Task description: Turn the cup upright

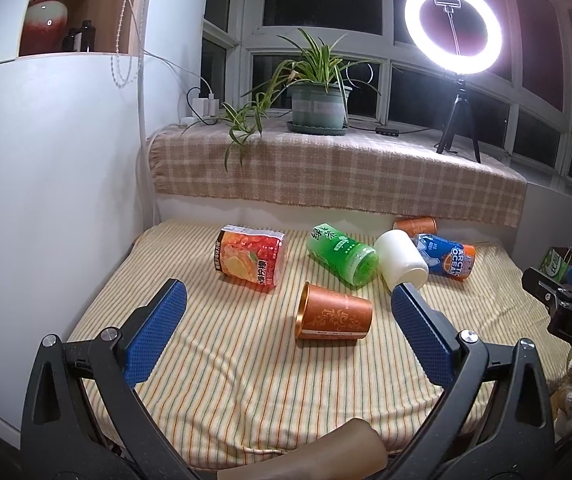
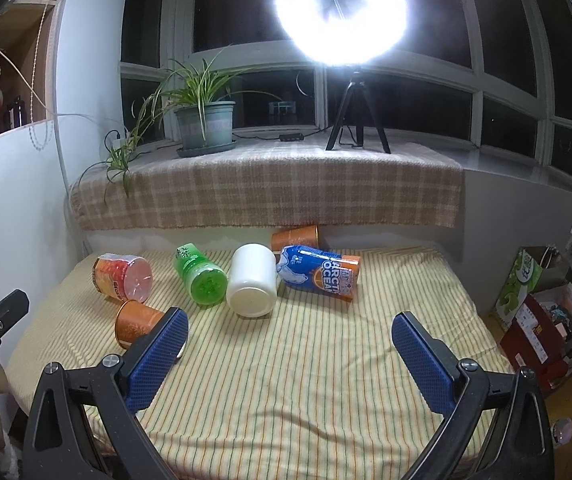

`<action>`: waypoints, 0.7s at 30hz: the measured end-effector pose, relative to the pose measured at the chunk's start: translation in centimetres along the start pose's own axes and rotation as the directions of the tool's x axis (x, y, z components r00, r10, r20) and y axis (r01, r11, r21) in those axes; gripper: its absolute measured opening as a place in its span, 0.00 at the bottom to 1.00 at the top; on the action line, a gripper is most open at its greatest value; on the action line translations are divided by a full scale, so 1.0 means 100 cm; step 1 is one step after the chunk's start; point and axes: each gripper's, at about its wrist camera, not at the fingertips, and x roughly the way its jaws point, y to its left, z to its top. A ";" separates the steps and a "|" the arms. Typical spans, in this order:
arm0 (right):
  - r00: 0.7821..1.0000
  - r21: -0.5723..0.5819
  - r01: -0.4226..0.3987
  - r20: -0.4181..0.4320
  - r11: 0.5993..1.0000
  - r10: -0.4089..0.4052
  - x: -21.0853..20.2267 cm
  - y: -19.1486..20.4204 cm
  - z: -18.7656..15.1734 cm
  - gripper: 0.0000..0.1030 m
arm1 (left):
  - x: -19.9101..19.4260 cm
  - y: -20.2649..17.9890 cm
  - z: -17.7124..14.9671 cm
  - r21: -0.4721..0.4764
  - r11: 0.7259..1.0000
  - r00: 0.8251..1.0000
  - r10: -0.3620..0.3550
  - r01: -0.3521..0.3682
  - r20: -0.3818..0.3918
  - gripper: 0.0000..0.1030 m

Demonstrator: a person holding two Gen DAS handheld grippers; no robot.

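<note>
Several cups lie on their sides on a striped cloth (image 1: 226, 380). An orange patterned cup (image 1: 334, 314) lies nearest, between my left gripper's open fingers and a little beyond them; it also shows in the right wrist view (image 2: 136, 322), partly hidden by my right gripper's left finger. Behind lie a red-orange cup (image 1: 252, 258), a green cup (image 1: 342, 254), a white cup (image 1: 402, 262), a blue "Arctic Ocean" cup (image 1: 448, 256) and a second orange cup (image 1: 416, 225). My left gripper (image 1: 288, 300) is open and empty. My right gripper (image 2: 290, 332) is open and empty above bare cloth.
A checked-cloth ledge (image 1: 338, 172) behind holds a potted plant (image 1: 318, 100) and a ring light on a tripod (image 1: 456, 80). A white cabinet wall (image 1: 46, 200) stands left. Boxes (image 2: 534, 320) sit on the floor right. The right gripper shows at the left view's right edge (image 1: 566, 300).
</note>
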 end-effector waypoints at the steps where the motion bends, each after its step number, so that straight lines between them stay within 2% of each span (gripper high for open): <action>1: 1.000 0.001 -0.002 -0.005 1.000 0.002 0.001 -0.001 0.001 1.00 | 0.001 -0.001 0.000 0.002 1.000 1.000 -0.002 0.002 -0.004 1.00; 21: 0.991 0.058 -0.069 -0.110 0.996 0.075 0.036 -0.009 0.009 1.00 | 0.019 -0.007 0.010 0.023 1.000 0.999 -0.003 0.004 -0.051 1.00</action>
